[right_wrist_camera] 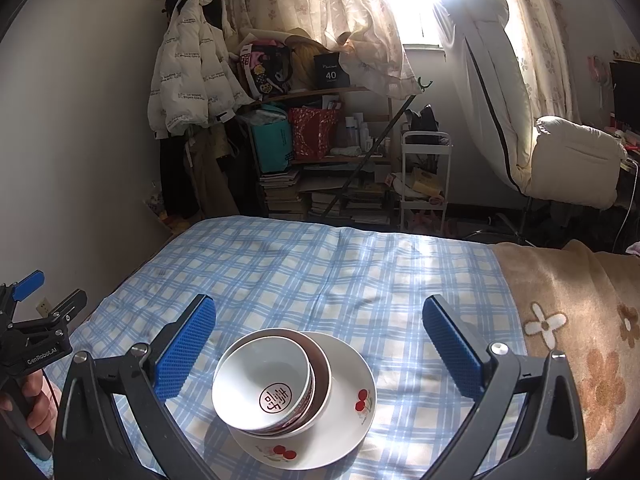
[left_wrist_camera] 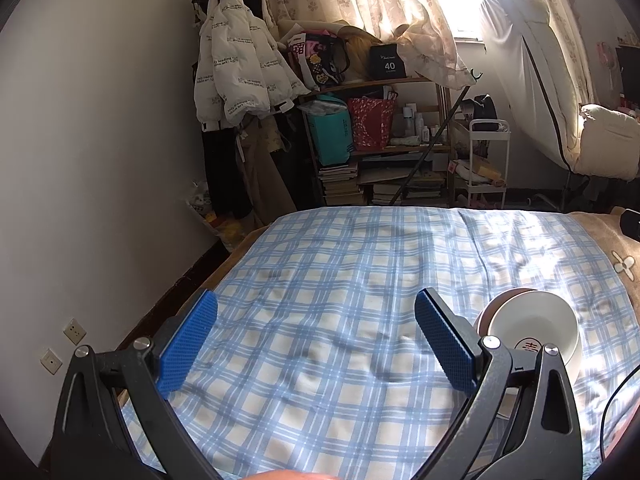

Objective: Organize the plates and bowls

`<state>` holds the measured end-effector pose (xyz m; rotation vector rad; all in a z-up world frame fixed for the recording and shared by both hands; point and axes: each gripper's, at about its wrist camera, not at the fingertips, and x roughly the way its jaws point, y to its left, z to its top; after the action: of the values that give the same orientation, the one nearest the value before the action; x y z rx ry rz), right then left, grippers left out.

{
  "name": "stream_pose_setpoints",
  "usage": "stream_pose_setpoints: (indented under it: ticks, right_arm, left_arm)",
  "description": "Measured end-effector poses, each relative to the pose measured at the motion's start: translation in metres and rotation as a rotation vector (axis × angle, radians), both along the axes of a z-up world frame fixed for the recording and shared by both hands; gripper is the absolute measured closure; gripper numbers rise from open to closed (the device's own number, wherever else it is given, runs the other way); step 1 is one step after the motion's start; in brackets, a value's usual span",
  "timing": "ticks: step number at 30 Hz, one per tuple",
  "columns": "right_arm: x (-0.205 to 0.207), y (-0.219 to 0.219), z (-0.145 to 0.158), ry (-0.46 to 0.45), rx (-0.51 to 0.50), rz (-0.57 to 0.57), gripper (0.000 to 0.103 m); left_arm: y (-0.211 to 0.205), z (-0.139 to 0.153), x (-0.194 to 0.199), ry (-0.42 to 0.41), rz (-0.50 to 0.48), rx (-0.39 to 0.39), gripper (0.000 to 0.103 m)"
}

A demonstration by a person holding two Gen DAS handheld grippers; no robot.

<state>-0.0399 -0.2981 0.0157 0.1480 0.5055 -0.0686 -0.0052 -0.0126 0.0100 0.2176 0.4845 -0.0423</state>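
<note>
Near the bed's front edge, nested bowls point(right_wrist_camera: 272, 384) sit tilted on the plate point(right_wrist_camera: 344, 412); both grippers, left gripper point(left_wrist_camera: 316, 340) and right gripper point(right_wrist_camera: 320, 348), gape wide, empty. A clumsy nudge could topple them.

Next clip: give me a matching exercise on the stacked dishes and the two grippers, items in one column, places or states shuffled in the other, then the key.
Column 1
1. White bowl with a red round seal inside
2. White bowl with a brown outside
3. White plate with red cherry prints
4. Left gripper

Column 2
A. lies at the bottom of the stack, on the blue checked cloth
B. jaws open, nothing between them
C. sits on top, nested in another bowl
D. sits in the middle of the stack

Pairs: 1-C, 2-D, 3-A, 4-B

The right gripper, also open, frames the stack.
</note>
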Motion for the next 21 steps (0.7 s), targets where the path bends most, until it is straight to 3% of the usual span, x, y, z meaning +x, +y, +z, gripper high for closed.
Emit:
stream_pose_setpoints:
  ticks: [21]
  right_arm:
    - [0.0008, 0.0000, 0.0001, 0.002, 0.001, -0.001, 0.000]
  left_arm:
    - [0.0012, -0.0009, 0.0012, 0.003, -0.002, -0.001, 0.005]
